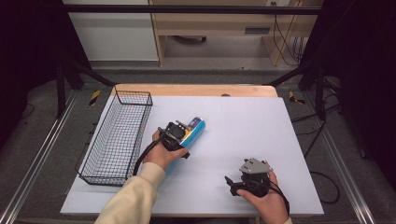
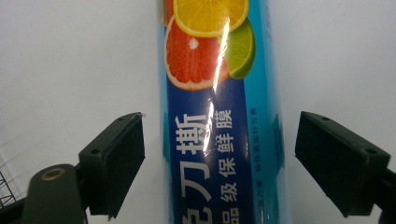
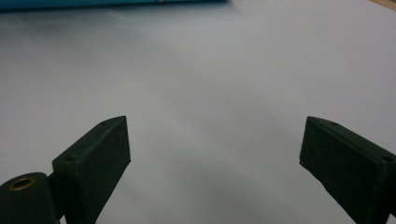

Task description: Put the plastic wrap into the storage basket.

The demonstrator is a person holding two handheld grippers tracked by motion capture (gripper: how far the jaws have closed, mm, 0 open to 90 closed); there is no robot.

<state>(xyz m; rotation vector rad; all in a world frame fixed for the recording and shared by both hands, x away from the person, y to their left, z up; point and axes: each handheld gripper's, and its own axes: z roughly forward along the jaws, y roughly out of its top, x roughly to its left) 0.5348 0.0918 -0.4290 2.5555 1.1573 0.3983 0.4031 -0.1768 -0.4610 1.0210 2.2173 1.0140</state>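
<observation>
Wire basket (image 1: 116,135) along left edge of table (image 1: 243,116), long side running near-to-far, standing on white sheet that covers the top; bare wood strip visible only at far edge.

Just right of basket, left-centre of table: blue cling-film box (image 1: 194,130), lying flat, long axis diagonal, far end toward centre, near end toward front-left. Citrus slices printed on label, plus Chinese lettering on dark blue band (image 2: 210,163).

Left gripper (image 1: 175,133) directly above near half of box, held by hand in cream sleeve (image 1: 135,196) coming in from front edge. From left gripper view: jaws straddling box (image 2: 219,112), one pad (image 2: 116,158) each side, white sheet visible in gaps on both sides. Pads not touching box. Released, nothing clamped.

Right gripper (image 1: 233,184) near front edge, right of centre, well apart from box and basket. Grey three-cornered plate (image 1: 254,165) on top, jaws pointing left. From right gripper view: jaws spread wide over bare sheet (image 3: 210,93), nothing between pads. Released. Blue edge of box (image 3: 112,3) just visible along top of that view, far off.
</observation>
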